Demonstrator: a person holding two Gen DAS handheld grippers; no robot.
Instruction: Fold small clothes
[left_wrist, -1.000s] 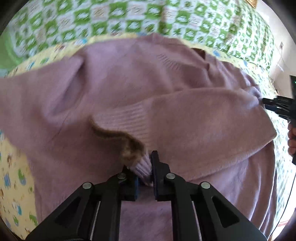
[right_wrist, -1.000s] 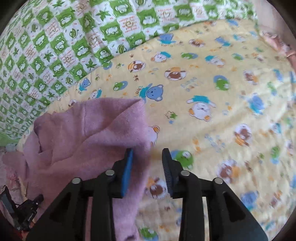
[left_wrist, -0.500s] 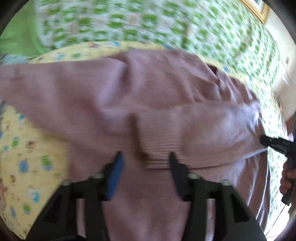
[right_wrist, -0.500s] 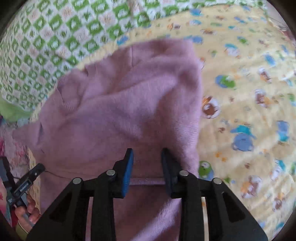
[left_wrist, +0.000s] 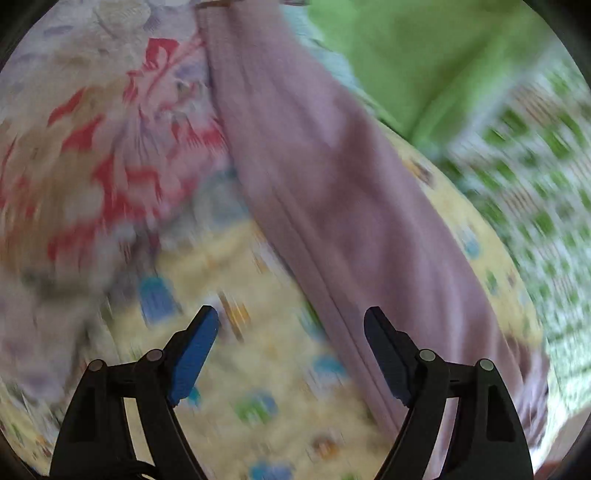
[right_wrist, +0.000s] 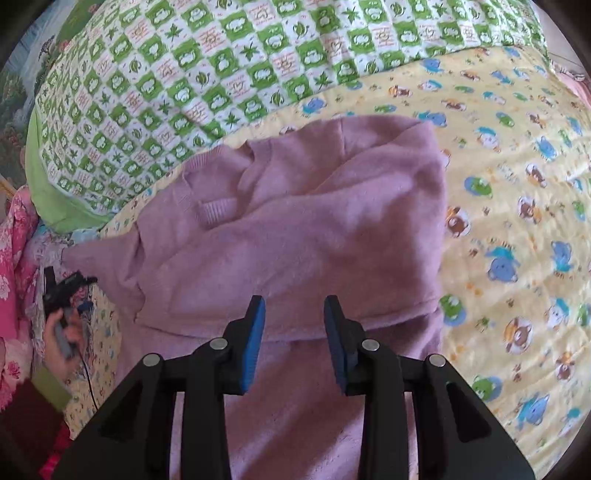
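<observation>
Tool first: the left tool (left_wrist: 291, 325) stands with its jaws wide apart and nothing between them, having just been opening, and it points steeply down at the yellow sheet (left_wrist: 258, 369) just beside the sweater's (left_wrist: 332, 192) long edge; that view is smeared with motion blur. In the right wrist view the left tool (right_wrist: 68, 286) shows small at the sweater's left side, gripped by a hand (right_wrist: 64, 332) in a green cuff. The right tool (right_wrist: 294, 314) hovers with its jaws part open and empty, over a folded-over panel of the sweater (right_wrist: 295, 229), angled downward. The sweater lies on the bed, across the yellow sheet (right_wrist: 517, 221), below a green checked quilt (right_wrist: 221, 74), with one sleeve cuff laid over its chest. It looks soft, light and limp, fuzzy enough to grip without slipping, but it would sag and stretch if lifted by one point. Hem corners, the ribbed cuff or a doubled fold edge look like the best holds.
</observation>
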